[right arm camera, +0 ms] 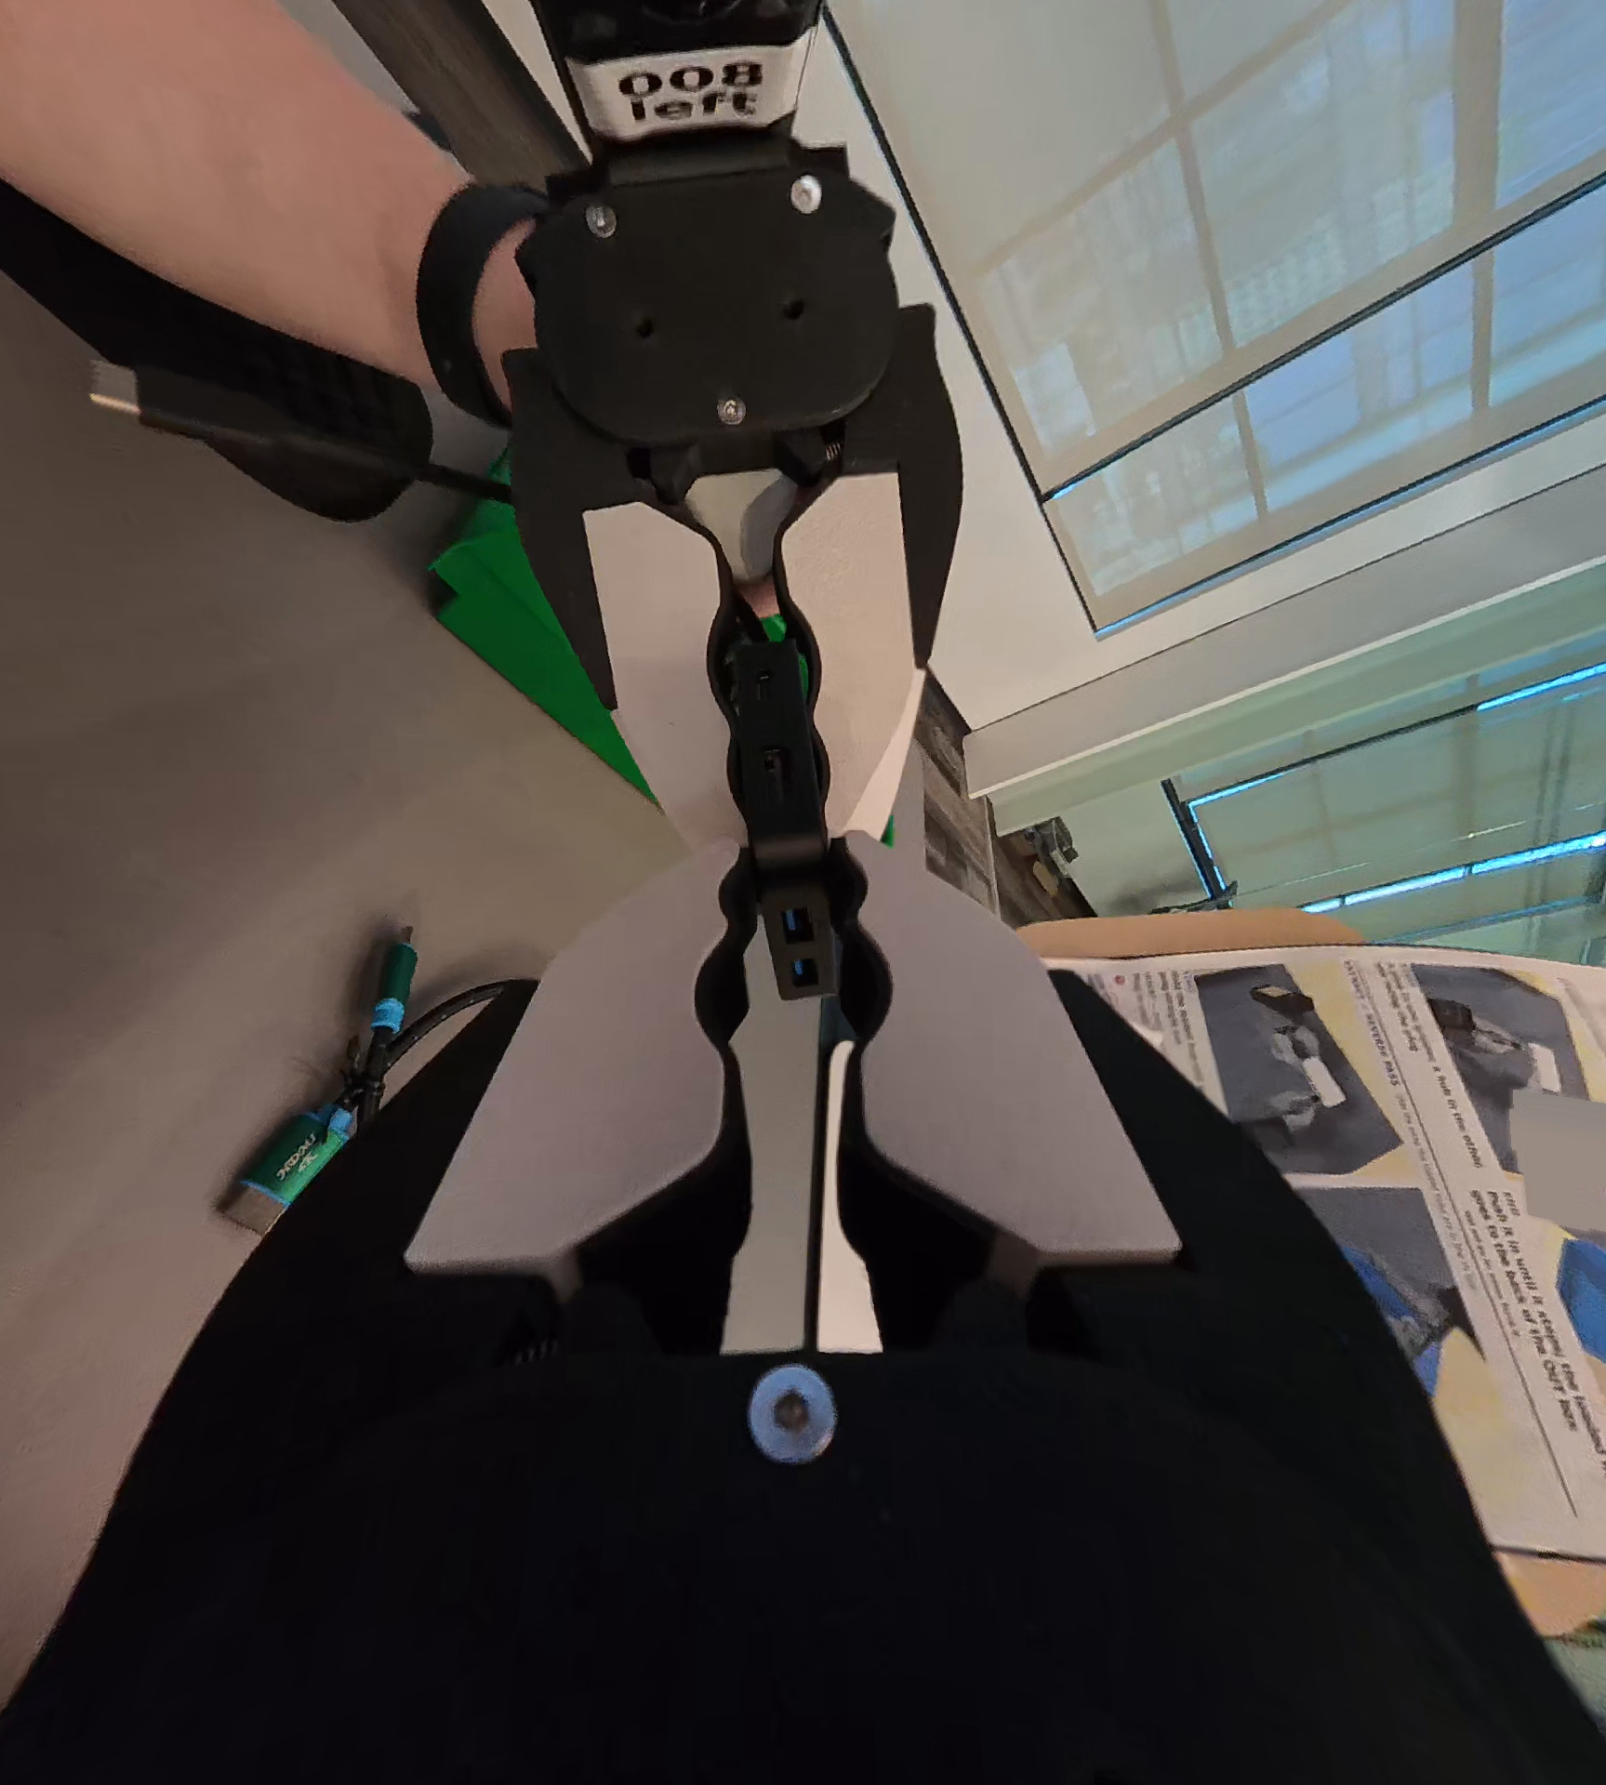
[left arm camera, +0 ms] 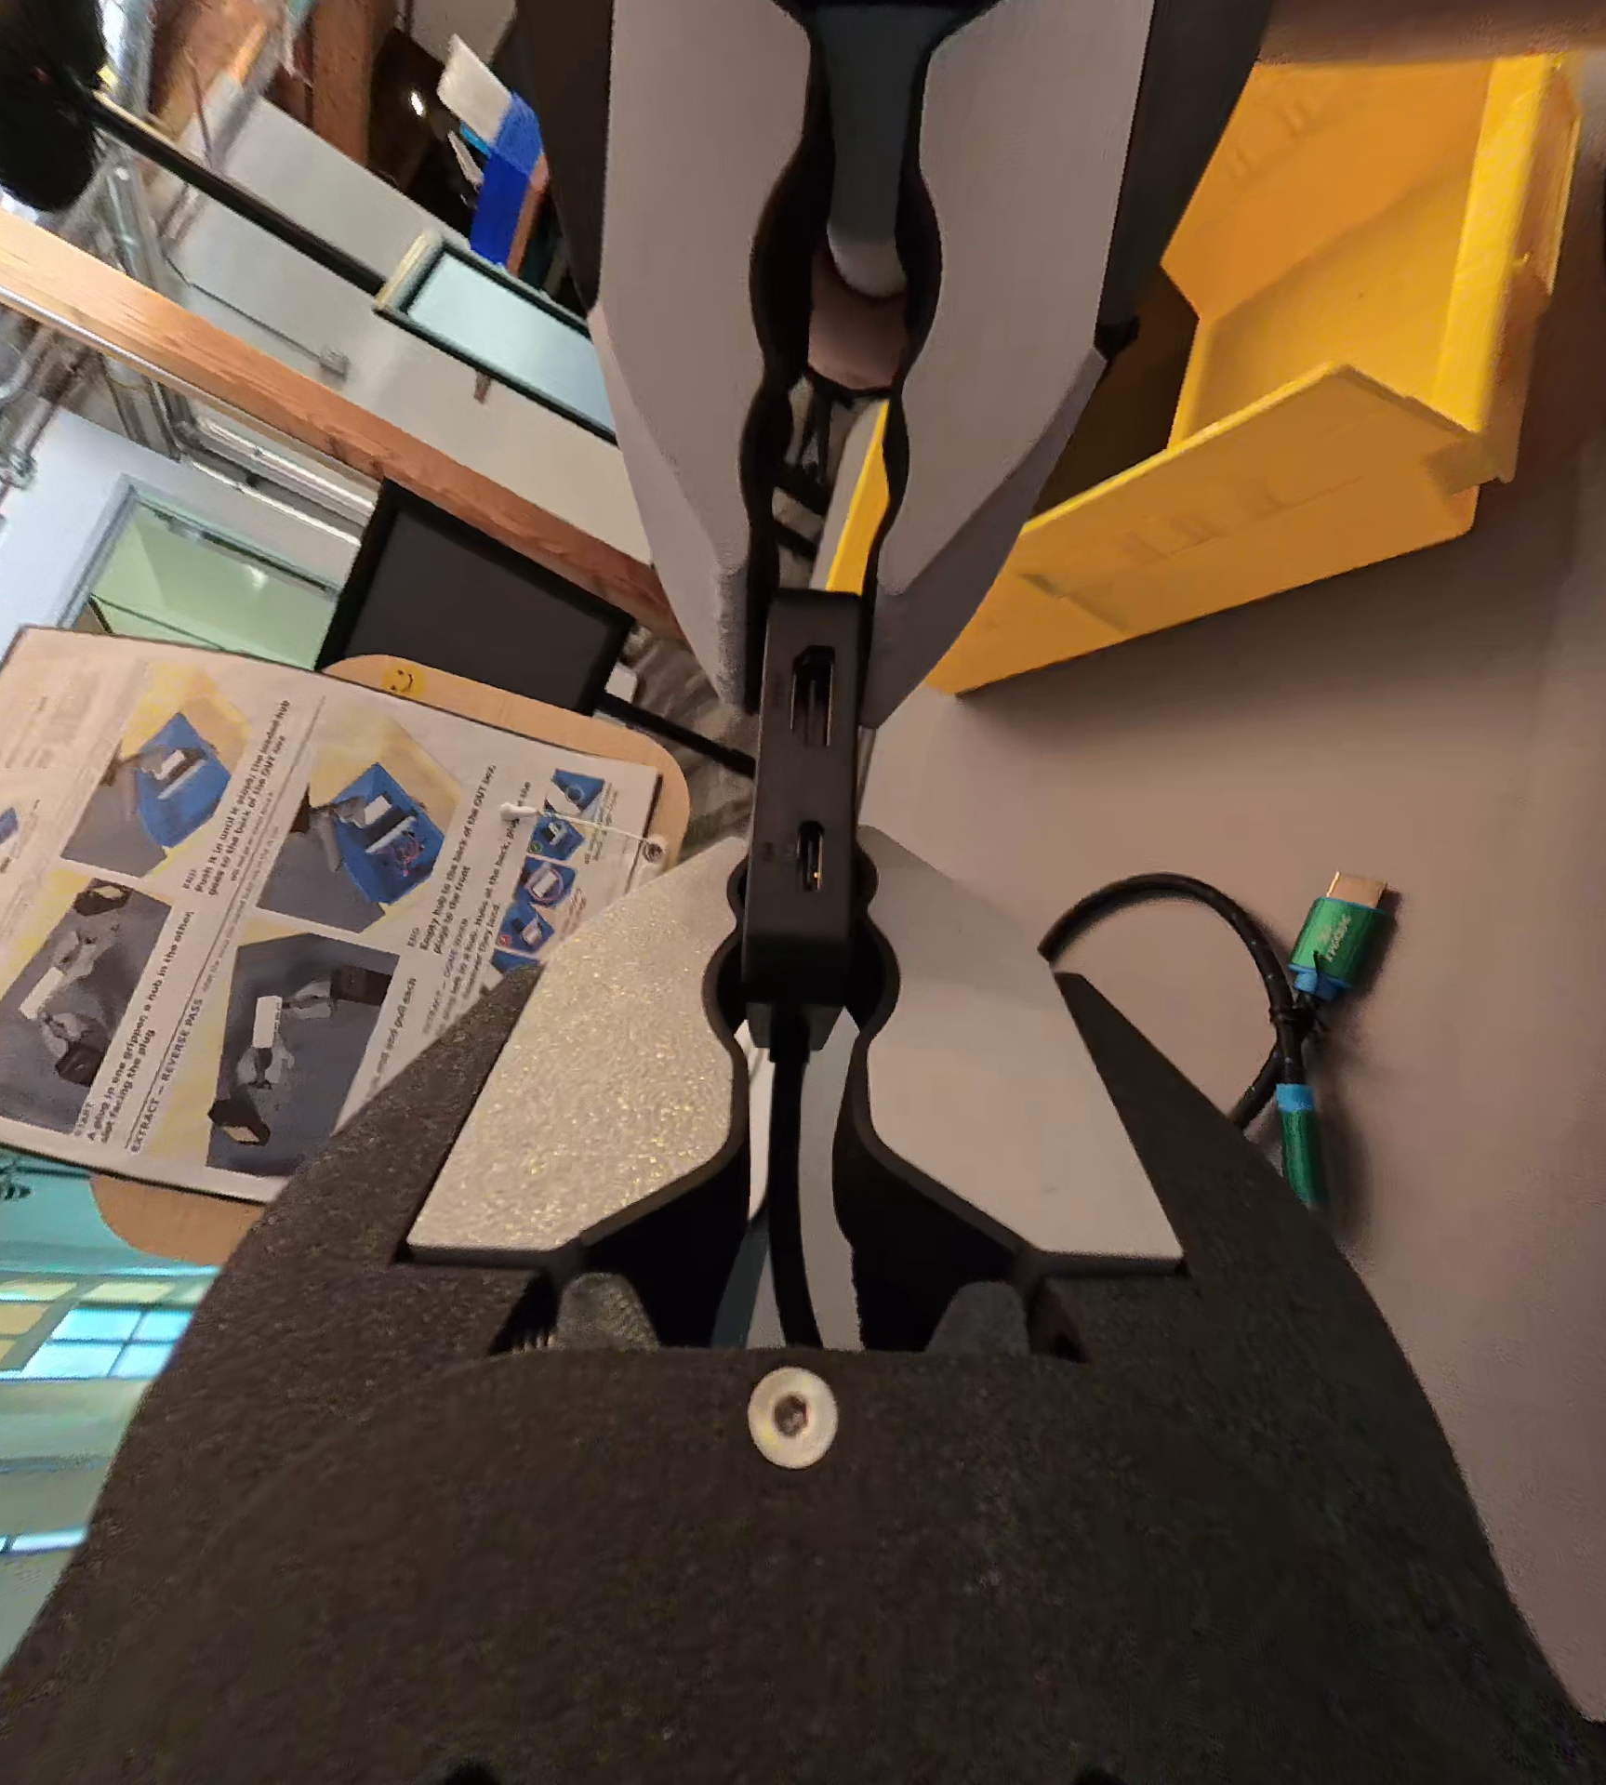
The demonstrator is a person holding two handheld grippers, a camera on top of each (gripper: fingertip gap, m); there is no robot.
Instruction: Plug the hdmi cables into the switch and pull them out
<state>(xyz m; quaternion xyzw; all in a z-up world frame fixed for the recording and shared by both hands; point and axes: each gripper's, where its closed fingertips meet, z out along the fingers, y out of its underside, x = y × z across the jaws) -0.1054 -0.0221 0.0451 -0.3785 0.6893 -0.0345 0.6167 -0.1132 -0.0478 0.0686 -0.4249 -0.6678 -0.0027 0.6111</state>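
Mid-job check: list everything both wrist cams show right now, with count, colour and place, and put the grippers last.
switch: one, black, held in the air between both grippers, visible ports empty
HDMI cable: one, black cord with green plugs, coiled loose on the grey table
second cable plug: one, dark, in the air beside the forearm
yellow bin: one, on the table beyond the grippers
green object: one, on the table behind the left gripper, kind unclear
instruction sheet: one, printed, on a wooden board
forearm: one, black wristband
left gripper: shut on switch
right gripper: shut on switch
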